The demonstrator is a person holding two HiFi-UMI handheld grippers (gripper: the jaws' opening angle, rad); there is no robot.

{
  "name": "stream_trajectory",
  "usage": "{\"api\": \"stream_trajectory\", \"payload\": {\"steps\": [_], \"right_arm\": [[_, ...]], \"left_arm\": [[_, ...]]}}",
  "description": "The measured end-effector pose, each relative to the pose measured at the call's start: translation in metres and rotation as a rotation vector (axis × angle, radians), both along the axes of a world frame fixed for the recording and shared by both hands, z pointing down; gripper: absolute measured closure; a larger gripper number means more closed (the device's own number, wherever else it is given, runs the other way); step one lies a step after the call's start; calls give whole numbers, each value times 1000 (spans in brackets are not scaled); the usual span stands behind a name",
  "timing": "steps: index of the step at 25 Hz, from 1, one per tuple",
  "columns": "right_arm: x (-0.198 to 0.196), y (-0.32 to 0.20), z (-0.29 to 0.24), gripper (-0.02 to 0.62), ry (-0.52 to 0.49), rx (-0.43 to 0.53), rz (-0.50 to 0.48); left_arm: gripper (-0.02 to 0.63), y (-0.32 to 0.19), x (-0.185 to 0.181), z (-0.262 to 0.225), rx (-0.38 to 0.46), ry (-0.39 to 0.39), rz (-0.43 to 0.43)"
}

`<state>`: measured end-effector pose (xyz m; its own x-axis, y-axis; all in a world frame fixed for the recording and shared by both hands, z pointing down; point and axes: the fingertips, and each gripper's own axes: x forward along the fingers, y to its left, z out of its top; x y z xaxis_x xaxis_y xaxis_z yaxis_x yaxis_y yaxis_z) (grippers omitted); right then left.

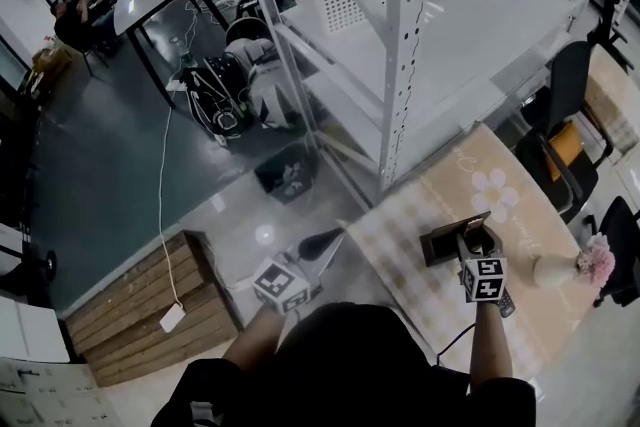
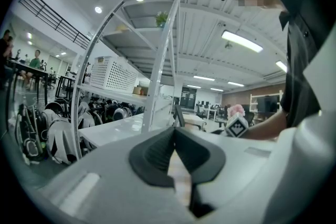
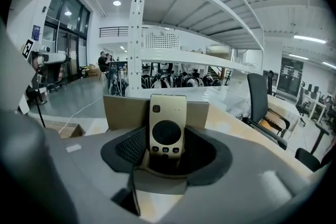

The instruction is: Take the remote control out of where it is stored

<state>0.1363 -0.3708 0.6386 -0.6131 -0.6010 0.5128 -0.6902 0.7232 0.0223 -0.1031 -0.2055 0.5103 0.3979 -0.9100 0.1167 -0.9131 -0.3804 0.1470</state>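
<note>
The right forearm (image 1: 490, 355) reaches forward over the checked desk (image 1: 420, 215). The right tongs (image 3: 166, 140) stand wide open around the upright remote control (image 3: 167, 123), which is in front of a brown box (image 3: 123, 110). The left tongs (image 2: 175, 132), closed and empty, hang off the desk's left edge, near a white rack (image 1: 400, 65).

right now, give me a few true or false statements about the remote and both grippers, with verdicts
1. The remote stands upright between the right gripper's jaws. True.
2. The left gripper holds the remote. False: its jaws are together, with nothing in them.
3. A brown box stands right behind the remote. True.
4. The remote's buttons face away from the right gripper. False: they face it.
</note>
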Motion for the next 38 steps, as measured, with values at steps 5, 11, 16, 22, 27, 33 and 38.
{"api": "stream_trajectory", "payload": {"steps": [5, 11, 16, 22, 27, 33, 38], "right_arm": [[-2, 2, -2, 387, -6, 1, -12], [3, 4, -8, 390, -13, 30, 19], [7, 5, -31, 391, -91, 52, 61], [18, 8, -64, 390, -135, 117, 117], [25, 20, -87, 391, -149, 177, 158], [43, 42, -115, 391, -178, 244, 210], [69, 69, -135, 391, -181, 294, 276]], "left_arm": [[606, 1, -2, -1, 0, -2, 11], [606, 0, 3, 1, 9, 2, 53], [606, -4, 8, 1, 16, 9, 83], [606, -4, 17, -1, 18, 20, 132], [606, -4, 23, -10, 27, 16, 177], [606, -4, 37, -17, 39, 15, 253], [606, -3, 60, -15, 34, 24, 345]]}}
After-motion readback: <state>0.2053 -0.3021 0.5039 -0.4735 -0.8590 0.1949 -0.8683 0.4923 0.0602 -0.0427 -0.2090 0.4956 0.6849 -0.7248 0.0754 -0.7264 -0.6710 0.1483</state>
